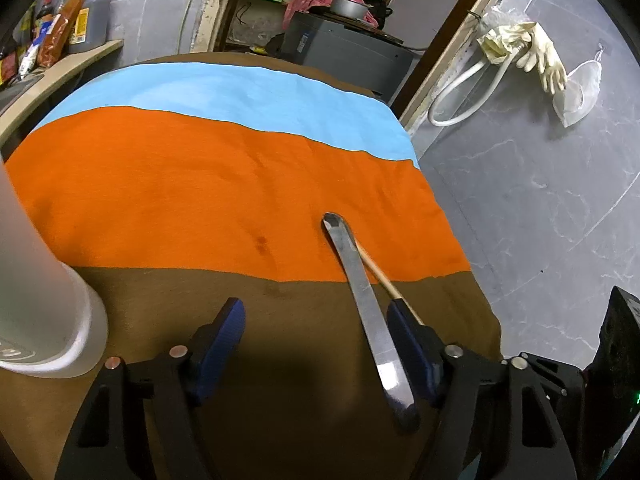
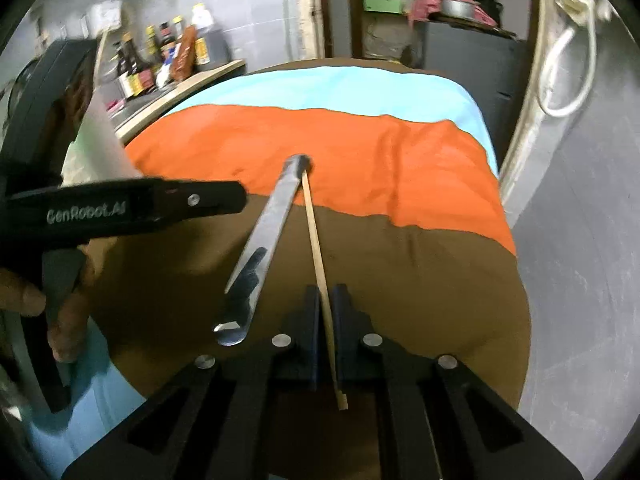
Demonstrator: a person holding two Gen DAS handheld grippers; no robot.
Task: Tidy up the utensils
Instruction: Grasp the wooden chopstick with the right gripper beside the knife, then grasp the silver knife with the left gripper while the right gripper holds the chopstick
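Observation:
A steel utensil handle (image 1: 366, 312) lies across the brown and orange cloth, close to the inner side of my left gripper's right finger. My left gripper (image 1: 316, 316) is open and empty above the brown cloth. A wooden chopstick (image 1: 380, 276) runs beside the steel handle. In the right wrist view the chopstick (image 2: 316, 240) is pinched between the blue pads of my right gripper (image 2: 326, 300), which is shut on it. The steel utensil (image 2: 264, 236) lies left of it, and the two tips meet on the orange cloth. A white cylindrical holder (image 1: 36, 292) stands at the left.
The table wears a blue, orange and brown cloth (image 1: 180, 184). Sauce bottles (image 1: 68, 24) stand on a counter at the back left. A grey cabinet (image 1: 344, 52) is behind the table. Gloves and a hose (image 1: 532, 56) hang on the right wall. My left gripper's body (image 2: 120, 208) shows in the right wrist view.

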